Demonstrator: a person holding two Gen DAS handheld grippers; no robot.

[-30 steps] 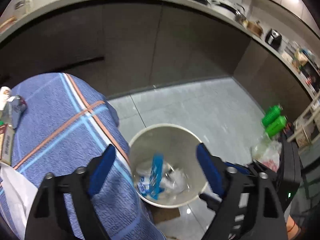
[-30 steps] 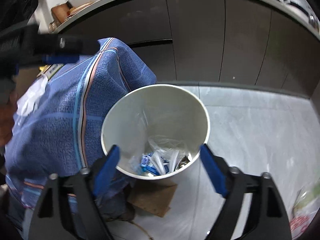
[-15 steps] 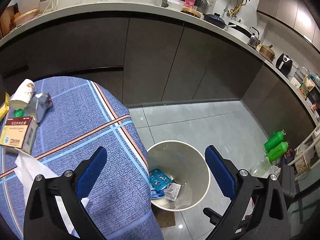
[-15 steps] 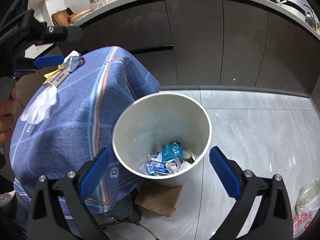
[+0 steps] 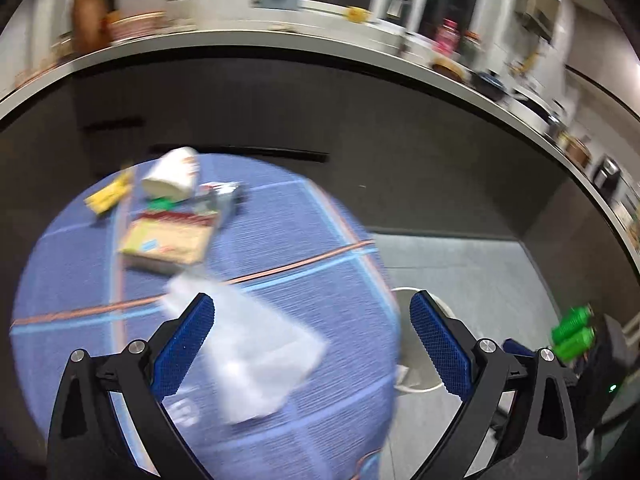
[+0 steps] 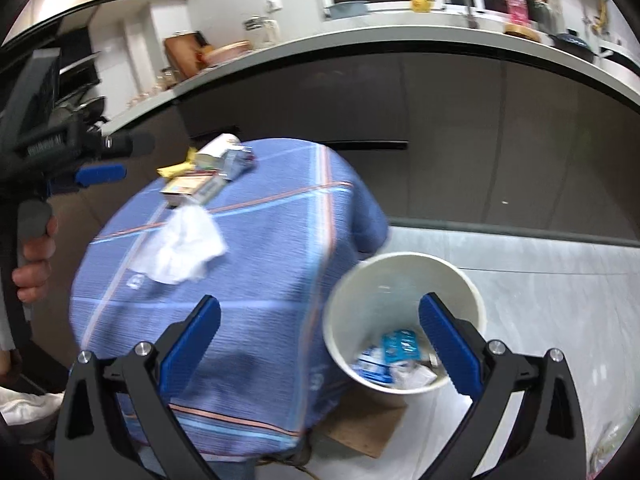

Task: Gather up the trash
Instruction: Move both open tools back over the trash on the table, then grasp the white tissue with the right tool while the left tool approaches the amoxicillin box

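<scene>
A round table under a blue plaid cloth (image 5: 312,248) (image 6: 280,264) holds trash: a crumpled white tissue (image 5: 256,356) (image 6: 184,248), a tan medicine box (image 5: 168,240) (image 6: 192,190), a tipped white paper cup (image 5: 172,176) (image 6: 218,148), a silver wrapper (image 5: 220,198) and a yellow wrapper (image 5: 108,196). A white bin (image 6: 404,320) (image 5: 420,380) stands on the floor right of the table with blue and white wrappers inside. My left gripper (image 5: 312,344) is open and empty above the tissue. My right gripper (image 6: 320,344) is open and empty between the table edge and the bin.
Dark cabinets under a grey countertop (image 6: 440,40) curve behind the table. Green bottles (image 5: 572,332) stand on the floor at right. A brown cardboard piece (image 6: 368,424) lies under the bin. The left gripper's body and the hand holding it (image 6: 36,240) show at the left.
Both grippers swung left from over the bin toward the table. The blue wrapper that was falling now lies in the bin. Both stay open and empty.
</scene>
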